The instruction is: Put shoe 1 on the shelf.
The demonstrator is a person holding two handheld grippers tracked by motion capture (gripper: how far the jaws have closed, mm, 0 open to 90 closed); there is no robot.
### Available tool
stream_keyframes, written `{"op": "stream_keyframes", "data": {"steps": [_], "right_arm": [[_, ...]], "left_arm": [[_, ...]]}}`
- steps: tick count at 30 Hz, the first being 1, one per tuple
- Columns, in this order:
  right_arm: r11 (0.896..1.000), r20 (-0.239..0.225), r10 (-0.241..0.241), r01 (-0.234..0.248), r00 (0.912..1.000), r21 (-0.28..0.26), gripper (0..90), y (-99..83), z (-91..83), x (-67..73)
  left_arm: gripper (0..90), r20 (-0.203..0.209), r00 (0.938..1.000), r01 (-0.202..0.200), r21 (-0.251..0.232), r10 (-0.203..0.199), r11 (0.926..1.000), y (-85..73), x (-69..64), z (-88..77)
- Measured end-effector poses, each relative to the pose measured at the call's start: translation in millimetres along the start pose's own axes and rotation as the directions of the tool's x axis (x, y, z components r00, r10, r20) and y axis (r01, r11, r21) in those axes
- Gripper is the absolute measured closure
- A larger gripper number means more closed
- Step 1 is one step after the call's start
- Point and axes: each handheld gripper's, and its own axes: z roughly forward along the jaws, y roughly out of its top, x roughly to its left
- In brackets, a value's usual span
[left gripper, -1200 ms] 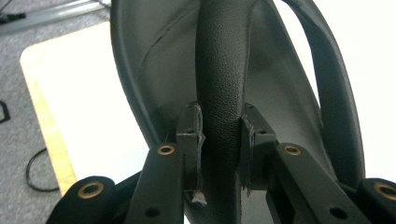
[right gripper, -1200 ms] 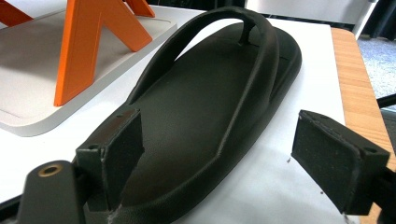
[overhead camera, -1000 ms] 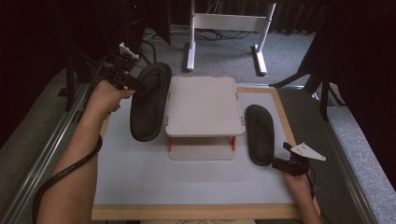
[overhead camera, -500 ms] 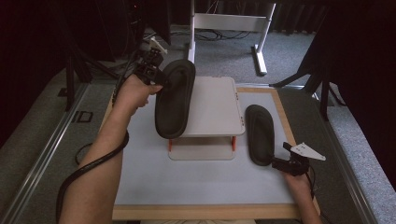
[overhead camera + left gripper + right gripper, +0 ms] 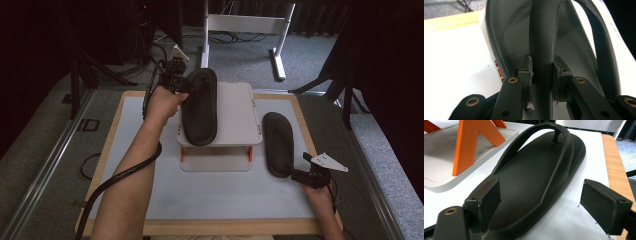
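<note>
Left gripper (image 5: pixel 541 75) clamps our flip-flop's strap (image 5: pixel 544 37), sole (image 5: pixel 200 107) over the white stand (image 5: pixel 235 110); lowering and releasing seems next. Right gripper (image 5: pixel 539 202) waits unclenched at the second flip-flop (image 5: pixel 531 177) beside that stand.

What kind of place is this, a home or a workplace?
Probably a lab or recording room, not a home: a wood-framed white work board on grey carpet, cables around a white stand, dark curtains, and a cabled tool holding a black sandal.
</note>
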Motion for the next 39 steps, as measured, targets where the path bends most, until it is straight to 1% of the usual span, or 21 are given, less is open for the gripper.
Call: {"op": "stream_keyframes", "data": {"steps": [3,5,6,8,9,11,12,13,14,16,17,18,19,21,25,26,30,32,34,37,39], "right_arm": [[1.0,-0.001,-0.001,0.001,1.0,-0.001,15.7,0.0,0.1,-0.1],[1.0,-0.001,-0.001,0.001,1.0,0.003,15.8,0.1,0.2,0.1],[1.0,0.0,-0.002,0.002,1.0,0.003,15.8,0.1,0.2,0.1],[1.0,0.0,-0.002,0.002,1.0,0.003,15.9,0.1,0.2,0.1],[1.0,0.0,-0.003,0.003,1.0,0.004,15.9,0.1,0.3,0.1],[1.0,0.0,-0.003,0.003,1.0,0.004,15.9,0.1,0.3,0.0],[1.0,0.0,-0.003,0.003,1.0,0.002,15.9,0.1,0.1,0.0],[1.0,-0.001,-0.001,0.001,1.0,0.002,15.9,0.0,0.0,-0.1],[1.0,-0.001,-0.001,0.001,1.0,0.002,15.9,0.1,0.0,-0.2],[1.0,-0.002,-0.001,0.001,1.0,0.003,15.9,0.1,0.3,-0.2],[1.0,-0.003,-0.001,0.001,1.0,0.008,15.9,0.2,0.6,-0.2],[1.0,-0.003,-0.001,0.001,1.0,0.009,16.0,0.3,0.7,-0.1],[1.0,-0.002,-0.001,0.001,1.0,0.008,15.9,0.2,0.6,-0.1],[1.0,-0.001,-0.003,0.003,1.0,0.006,15.9,0.2,0.4,0.1],[1.0,-0.001,-0.004,0.004,1.0,0.008,16.0,0.2,0.6,0.1],[1.0,-0.001,-0.004,0.004,1.0,0.007,15.9,0.2,0.5,0.0],[1.0,-0.003,-0.002,0.002,1.0,0.005,15.9,0.1,0.4,-0.1],[1.0,-0.003,-0.002,0.002,1.0,0.005,15.9,0.1,0.4,-0.1],[1.0,-0.002,-0.002,0.002,1.0,0.006,15.9,0.2,0.5,0.0],[1.0,-0.001,-0.003,0.003,1.0,0.008,15.9,0.3,0.5,0.1],[1.0,0.0,-0.002,0.002,1.0,0.007,15.9,0.2,0.5,0.1]], "left_arm": [[72.7,-0.016,0.9997,0.018,0.006,-0.018,0.9998,-0.1,0.6,4.9],[72.4,-0.028,0.9995,0.013,0.006,-0.013,0.9999,-0.1,-1.0,5.2],[72.3,-0.043,0.9991,0.004,0.011,-0.004,0.9999,0.2,-5.3,6.3],[71.7,-0.041,0.999,0.016,0.003,-0.016,0.9999,0.4,-7.3,8.3],[71.5,-0.047,0.9989,0.003,0.007,-0.002,1.0,0.4,-9.1,9.5],[70.2,-0.044,0.999,-0.001,0.006,0.001,1.0,0.5,-9.5,10.3],[69.0,-0.031,0.9994,-0.015,0.006,0.015,0.9999,0.9,-8.4,8.8],[65.9,-0.02,0.9996,-0.02,-0.004,0.02,0.9998,1.0,-8.1,6.6],[58.8,0.005,0.9996,-0.027,-0.014,0.027,0.9995,0.8,-7.6,3.7],[58.3,0.005,0.9996,-0.027,-0.014,0.027,0.9995,0.8,-7.6,3.7],[56.1,0.009,0.999,-0.044,-0.029,0.044,0.9986,1.1,-6.7,-5.6],[56.1,0.009,0.999,-0.044,-0.029,0.044,0.9986,1.1,-6.7,-5.6],[56.1,0.023,0.9986,-0.046,-0.041,0.047,0.9981,0.1,-5.0,-10.2],[56.1,0.01,0.9982,-0.058,-0.043,0.059,0.9974,-1.0,-4.5,-13.8],[56.0,0.013,0.9978,-0.064,-0.065,0.065,0.9958,-3.1,-2.1,-20.2],[56.0,0.015,0.9963,-0.083,-0.076,0.084,0.9936,-5.1,-1.0,-24.8],[56.0,0.024,0.9936,-0.107,-0.105,0.11,0.9887,-10.7,1.8,-31.2],[56.0,0.024,0.9906,-0.13,-0.128,0.135,0.9832,-17.6,4.9,-36.9],[56.0,0.037,0.9896,-0.132,-0.143,0.139,0.9809,-21.7,8.6,-40.6],[56.0,0.032,0.9892,-0.136,-0.163,0.143,0.9773,-28.6,14.4,-45.6],[56.0,0.029,0.9878,-0.146,-0.157,0.153,0.9766,-33.8,17.9,-47.1]]}}
